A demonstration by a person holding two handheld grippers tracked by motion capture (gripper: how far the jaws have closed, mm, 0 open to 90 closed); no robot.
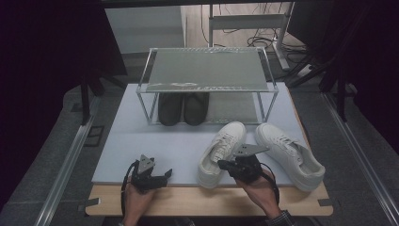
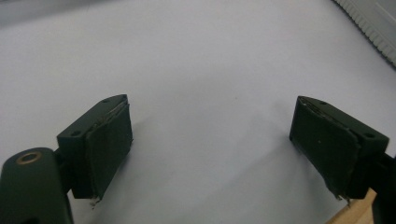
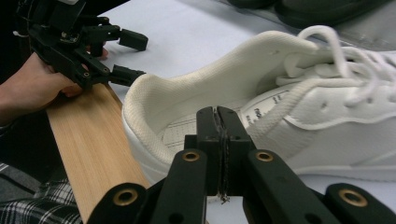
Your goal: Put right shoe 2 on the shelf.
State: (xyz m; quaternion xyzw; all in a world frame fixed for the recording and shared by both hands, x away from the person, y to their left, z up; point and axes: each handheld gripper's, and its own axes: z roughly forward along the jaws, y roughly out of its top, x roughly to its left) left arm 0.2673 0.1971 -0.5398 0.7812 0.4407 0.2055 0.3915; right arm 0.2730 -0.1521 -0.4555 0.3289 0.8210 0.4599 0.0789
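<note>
1. While the right tongs (image 3: 219, 140) sit pressed together, pinching nothing, just beside a white sneaker's (image 3: 261, 98) heel, it lies on the worktop (image 1: 155, 150).
2. The left tongs (image 2: 210, 144) are spread, resting apart.

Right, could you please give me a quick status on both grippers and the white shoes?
Left gripper open, empty. Right gripper shut, empty, at the heel opening of the near white sneaker. Second sneaker beside it, untouched. Nothing in the way.
</note>
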